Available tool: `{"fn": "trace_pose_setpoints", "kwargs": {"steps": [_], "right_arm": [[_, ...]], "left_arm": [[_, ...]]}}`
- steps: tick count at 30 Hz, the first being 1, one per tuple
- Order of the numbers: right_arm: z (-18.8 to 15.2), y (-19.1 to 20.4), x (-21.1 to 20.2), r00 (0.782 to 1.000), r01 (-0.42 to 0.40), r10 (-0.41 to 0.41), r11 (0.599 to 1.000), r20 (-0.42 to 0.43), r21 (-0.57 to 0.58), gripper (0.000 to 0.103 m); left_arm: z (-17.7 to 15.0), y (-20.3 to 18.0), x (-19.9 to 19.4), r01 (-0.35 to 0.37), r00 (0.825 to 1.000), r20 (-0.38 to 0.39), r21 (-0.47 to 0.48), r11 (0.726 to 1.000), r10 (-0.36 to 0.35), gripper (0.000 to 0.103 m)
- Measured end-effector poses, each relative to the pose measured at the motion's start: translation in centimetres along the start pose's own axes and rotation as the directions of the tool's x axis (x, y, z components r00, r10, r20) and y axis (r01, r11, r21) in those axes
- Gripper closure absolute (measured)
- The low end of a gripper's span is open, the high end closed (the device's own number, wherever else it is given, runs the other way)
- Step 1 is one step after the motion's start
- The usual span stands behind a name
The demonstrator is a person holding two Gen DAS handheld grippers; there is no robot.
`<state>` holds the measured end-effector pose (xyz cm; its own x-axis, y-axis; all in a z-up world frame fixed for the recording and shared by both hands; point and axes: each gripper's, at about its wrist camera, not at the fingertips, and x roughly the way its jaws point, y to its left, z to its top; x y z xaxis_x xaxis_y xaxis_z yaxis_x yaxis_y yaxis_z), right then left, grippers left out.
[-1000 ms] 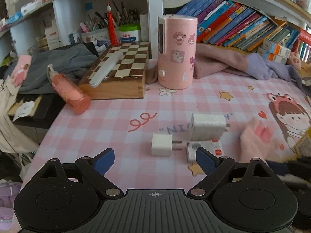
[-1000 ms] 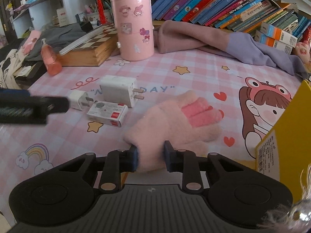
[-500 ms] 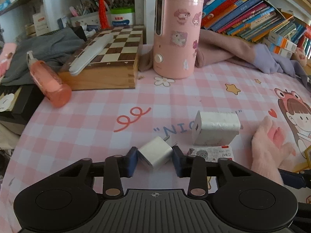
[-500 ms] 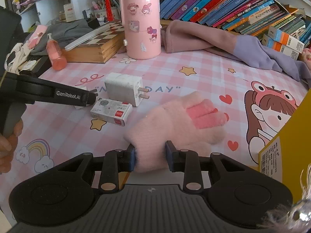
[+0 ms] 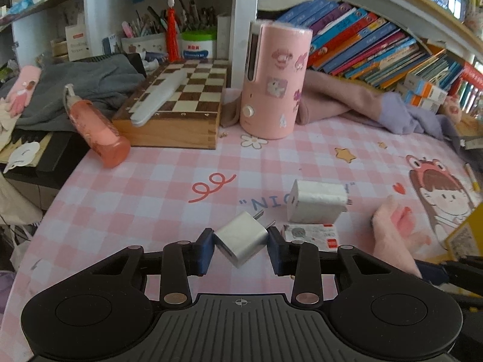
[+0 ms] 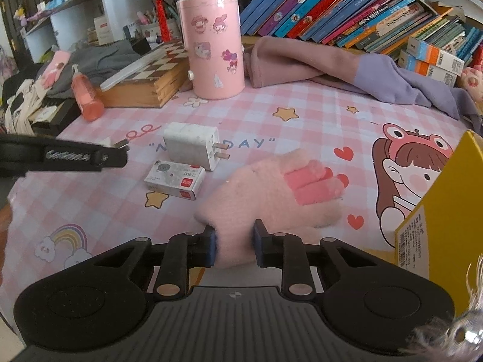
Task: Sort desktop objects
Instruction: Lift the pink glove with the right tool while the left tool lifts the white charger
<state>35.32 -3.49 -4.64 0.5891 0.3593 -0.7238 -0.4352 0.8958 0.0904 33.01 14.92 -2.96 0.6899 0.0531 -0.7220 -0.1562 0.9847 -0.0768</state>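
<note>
Item one: my left gripper (image 5: 241,246), jaws clamped on the small white plug (image 5: 241,242), which sits tilted between the pads at lower centre of the left view, its two prongs pointing up and right. The jaws have just been closing, and the plug is now pinched between them.

Item two: my right gripper (image 6: 234,242), jaws clamped on the cuff of the fluffy pink glove (image 6: 268,193), lower centre of the right view; its darker pink fingers point toward the upper right.

Item three: large white charger (image 6: 191,144), lying on the pink checked tabletop (image 6: 105,199) at centre left of the right view, prongs to the right. Just below it, touching or nearly so, a small white-and-red box (image 6: 175,179).

Item four: tall pink canister with stickers (image 5: 273,81), upright at upper centre of the left view, just beside a wooden chessboard box (image 5: 178,108) to its left.

Item five: orange pump bottle (image 5: 96,129), leaning at the tabletop's left edge.

Item six: pink-and-purple cloth (image 6: 347,75) under a row of books (image 6: 332,3), upper right.

Item seven: yellow carton (image 6: 446,217), right edge of the right view.
</note>
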Motion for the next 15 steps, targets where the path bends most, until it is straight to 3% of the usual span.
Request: {"fn": "trace_pose_setpoints", "kwargs": {"steps": [15], "right_arm": [[-0.3, 1.4, -6.4, 0.992, -0.002, -0.001, 1.0, 0.126, 0.024, 0.082]], "left_arm": [[-2.7, 1.4, -9.1, 0.051, 0.994, 0.099, -0.034, 0.998, -0.047, 0.067]]}}
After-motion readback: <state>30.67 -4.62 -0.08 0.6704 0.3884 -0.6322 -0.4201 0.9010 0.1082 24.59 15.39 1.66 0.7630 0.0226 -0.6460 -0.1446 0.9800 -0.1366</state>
